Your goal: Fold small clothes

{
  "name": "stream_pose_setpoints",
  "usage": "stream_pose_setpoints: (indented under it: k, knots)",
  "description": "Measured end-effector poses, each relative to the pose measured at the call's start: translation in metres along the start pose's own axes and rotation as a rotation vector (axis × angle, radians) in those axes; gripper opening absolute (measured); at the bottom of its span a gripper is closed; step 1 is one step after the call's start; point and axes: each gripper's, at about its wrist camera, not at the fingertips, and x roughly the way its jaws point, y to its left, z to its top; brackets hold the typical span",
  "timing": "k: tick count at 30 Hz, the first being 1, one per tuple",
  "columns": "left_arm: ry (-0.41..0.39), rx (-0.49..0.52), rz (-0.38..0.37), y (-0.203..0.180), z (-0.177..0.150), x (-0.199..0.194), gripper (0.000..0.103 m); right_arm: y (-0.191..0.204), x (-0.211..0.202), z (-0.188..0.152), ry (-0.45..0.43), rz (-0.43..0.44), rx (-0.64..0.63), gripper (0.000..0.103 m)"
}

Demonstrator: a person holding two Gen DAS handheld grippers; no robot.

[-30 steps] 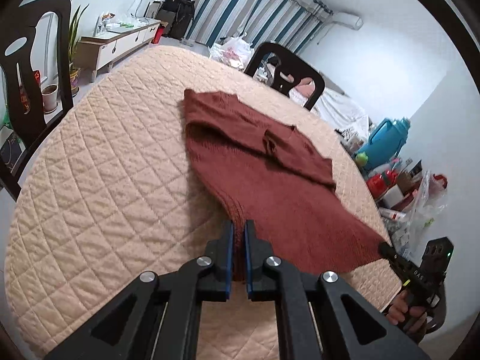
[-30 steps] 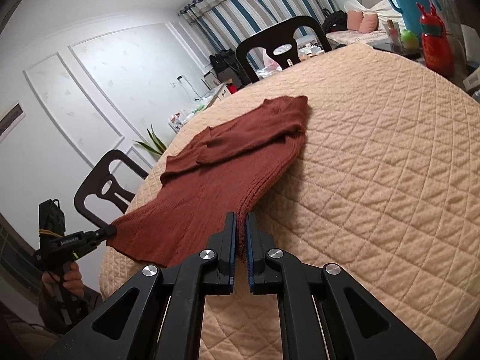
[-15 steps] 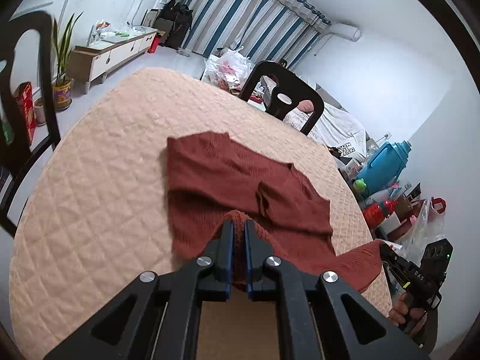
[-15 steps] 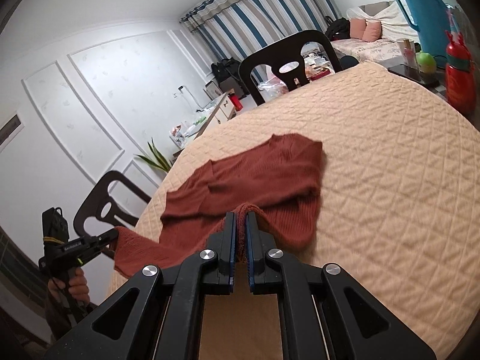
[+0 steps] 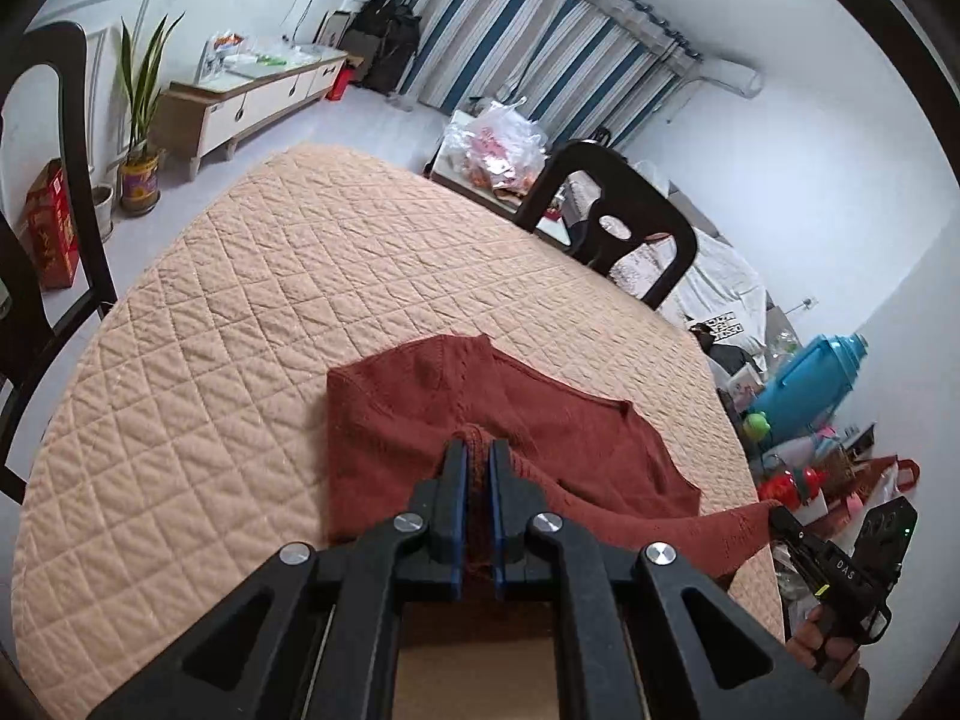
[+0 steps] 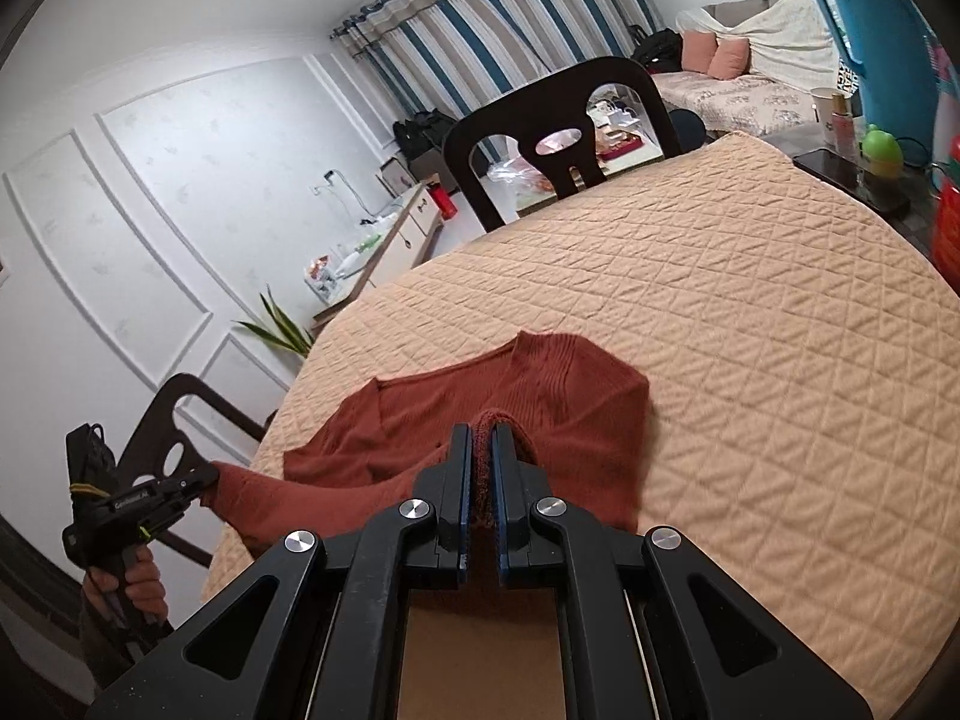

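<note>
The left hand-held gripper [image 5: 478, 456] is clenched on one hem corner of the rust sweater [image 5: 558, 438], knit bunched between its blue pads. The right hand-held gripper [image 6: 479, 441] is clamped on the other hem corner. The sweater's [image 6: 540, 384] upper part lies flat on the quilted table [image 5: 252, 324], toward the near edge, while the lower part is lifted and doubled over it. In the left view, the right gripper shows at 4 o'clock with the hem stretched to it; in the right view, the left gripper shows at 8 o'clock. A black chair [image 6: 558, 138] stands at 12 o'clock beyond the table.
</note>
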Motion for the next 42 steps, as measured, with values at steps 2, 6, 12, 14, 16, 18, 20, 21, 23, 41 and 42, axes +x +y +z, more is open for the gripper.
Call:
stream_pose_setpoints:
  k: [2, 6, 12, 14, 16, 18, 20, 21, 23, 41, 42]
  knots:
    - [0.015, -0.002, 0.014, 0.001, 0.005, 0.011, 0.008, -0.002, 0.013, 0.007, 0.014, -0.011, 0.006, 0.005]
    - [0.059, -0.028, 0.032, 0.007, 0.018, 0.033, 0.008, -0.006, 0.04, 0.024, 0.051, -0.02, 0.014, 0.005]
    - [0.112, -0.139, 0.068, 0.028, 0.028, 0.069, 0.009, -0.038, 0.083, 0.034, 0.124, -0.043, 0.157, 0.006]
    - [0.136, -0.168, 0.082, 0.034, 0.026, 0.08, 0.009, -0.047, 0.094, 0.031, 0.145, -0.066, 0.187, 0.006]
    - [0.15, -0.215, 0.069, 0.042, 0.026, 0.086, 0.009, -0.054, 0.102, 0.027, 0.163, -0.066, 0.202, 0.007]
    - [0.138, -0.218, 0.081, 0.044, 0.028, 0.088, 0.01, -0.056, 0.106, 0.027, 0.159, -0.076, 0.206, 0.007]
    - [0.113, -0.199, 0.1, 0.042, 0.03, 0.086, 0.015, -0.06, 0.107, 0.028, 0.142, -0.085, 0.226, 0.007]
    - [0.104, -0.188, 0.107, 0.041, 0.032, 0.085, 0.017, -0.06, 0.107, 0.03, 0.135, -0.087, 0.228, 0.008]
    - [0.08, -0.177, 0.116, 0.04, 0.034, 0.08, 0.034, -0.059, 0.105, 0.034, 0.109, -0.107, 0.215, 0.014]
    - [0.054, 0.147, 0.075, -0.015, 0.005, 0.065, 0.065, 0.017, 0.099, 0.012, 0.058, -0.17, -0.189, 0.028]
    - [0.071, 0.169, 0.085, -0.02, -0.001, 0.07, 0.065, 0.021, 0.103, 0.008, 0.074, -0.172, -0.215, 0.028]
